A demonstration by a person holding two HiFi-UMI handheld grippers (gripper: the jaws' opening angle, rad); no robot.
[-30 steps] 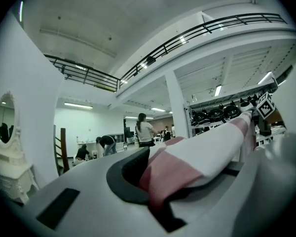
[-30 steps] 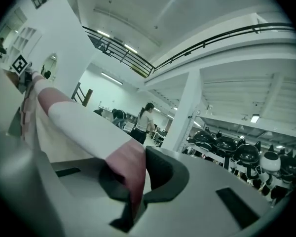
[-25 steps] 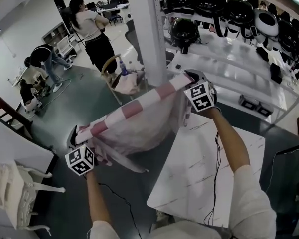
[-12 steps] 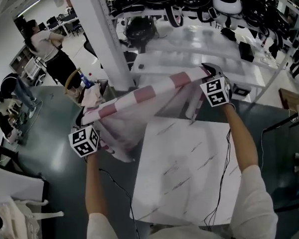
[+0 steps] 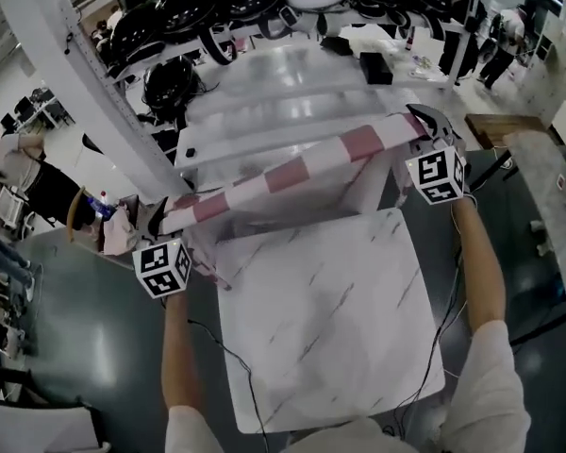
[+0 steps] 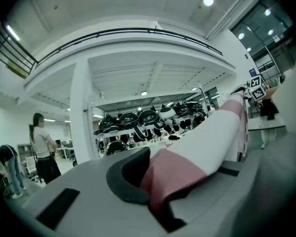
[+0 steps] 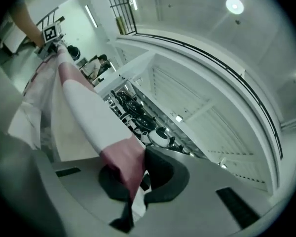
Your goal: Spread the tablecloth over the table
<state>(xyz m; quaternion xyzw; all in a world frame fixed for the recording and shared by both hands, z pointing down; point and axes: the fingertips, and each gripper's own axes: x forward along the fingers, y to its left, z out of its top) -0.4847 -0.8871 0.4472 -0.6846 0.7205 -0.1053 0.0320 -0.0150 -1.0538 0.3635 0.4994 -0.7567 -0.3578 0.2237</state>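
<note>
Above the far edge of the desk (image 5: pixel 330 338), the pink and white tablecloth (image 5: pixel 292 170) hangs stretched. The left hand-held gripper (image 5: pixel 157 219) and the right hand-held gripper (image 5: pixel 423 125) each pinch one top corner. It looks soft, light and floppy, so corners seem best to hold.

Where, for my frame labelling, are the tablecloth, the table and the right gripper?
tablecloth (image 5: pixel 363 144): head view, pink check on its stretched top edge.
table (image 5: pixel 330 319): head view, bare marble top.
right gripper (image 7: pixel 134 174): right gripper view, between its fingers, shut on the tablecloth.
</note>
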